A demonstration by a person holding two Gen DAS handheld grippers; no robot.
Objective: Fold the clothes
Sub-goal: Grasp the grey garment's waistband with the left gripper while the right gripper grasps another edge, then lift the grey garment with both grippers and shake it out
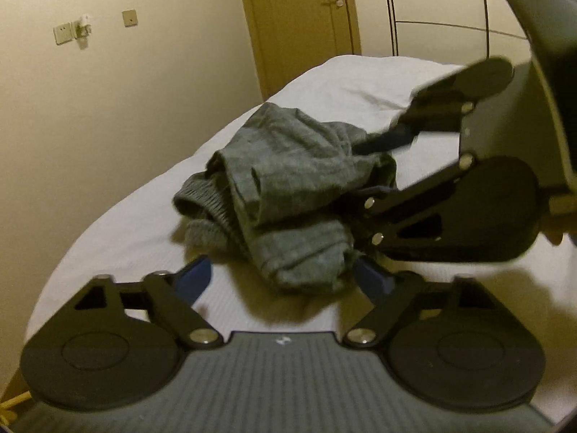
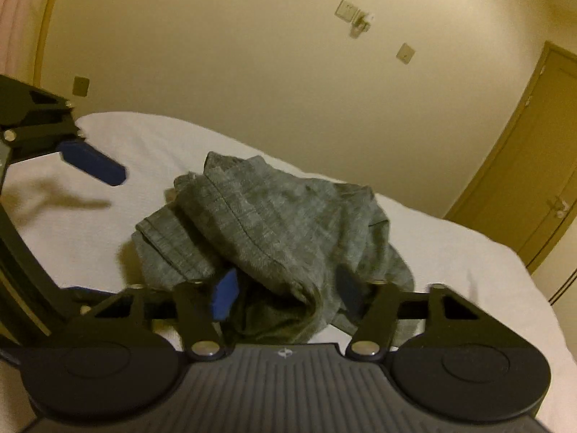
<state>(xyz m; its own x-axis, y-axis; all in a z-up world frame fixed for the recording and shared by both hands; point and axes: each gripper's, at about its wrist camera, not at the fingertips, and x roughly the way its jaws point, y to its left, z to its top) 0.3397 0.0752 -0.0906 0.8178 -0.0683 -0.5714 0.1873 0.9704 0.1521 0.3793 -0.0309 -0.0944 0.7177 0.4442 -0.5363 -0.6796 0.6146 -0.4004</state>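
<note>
A crumpled grey knit garment (image 1: 288, 180) lies in a heap on the white bed (image 1: 119, 238). My left gripper (image 1: 283, 276) is open at the heap's near edge, with its blue pads (image 1: 194, 274) wide apart and nothing clamped. My right gripper (image 1: 357, 173) comes in from the right and reaches into the heap. In the right wrist view the right gripper (image 2: 288, 290) is open, and a thick fold of the garment (image 2: 274, 216) bulges between its fingers. One blue fingertip (image 2: 93, 164) of the left gripper hovers over the sheet at the left.
The bed's edge curves along the left, with a beige wall behind it. A wooden door (image 1: 299, 18) stands beyond the bed's far end. Wall sockets (image 1: 65, 34) sit on the wall. White sheet (image 2: 450, 270) surrounds the heap.
</note>
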